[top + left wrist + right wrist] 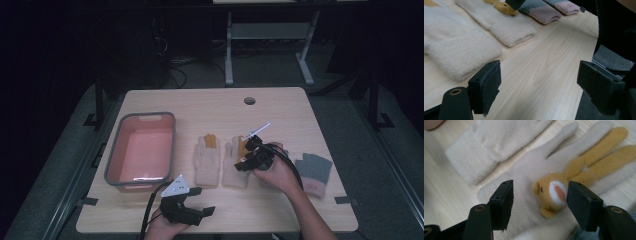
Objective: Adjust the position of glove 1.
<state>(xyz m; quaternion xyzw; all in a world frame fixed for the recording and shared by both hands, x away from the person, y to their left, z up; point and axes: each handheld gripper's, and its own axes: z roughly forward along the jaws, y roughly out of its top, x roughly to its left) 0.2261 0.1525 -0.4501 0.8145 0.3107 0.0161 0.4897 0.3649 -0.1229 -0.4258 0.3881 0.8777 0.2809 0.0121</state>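
Observation:
Two cream knit gloves with mustard fingers lie side by side mid-table, the left glove point(207, 160) and the right glove point(234, 170). My right gripper point(243, 164) hovers low over the right glove point(529, 167); its jaws stand open on either side of a small bear face point(551, 192) sewn on the glove, and the pads do not press it. The other cream glove point(489, 142) lies beyond. My left gripper point(204, 200) rests near the front edge, open, with bare wood between its jaws point(539, 82) and a cream cuff point(461, 52) just ahead of it.
A pink basket with a grey rim point(172, 145) stands at the left of the table. A grey-green glove with a pink cuff point(313, 172) lies at the right, by the hand that holds the right gripper. A cable hole point(249, 100) sits near the far edge.

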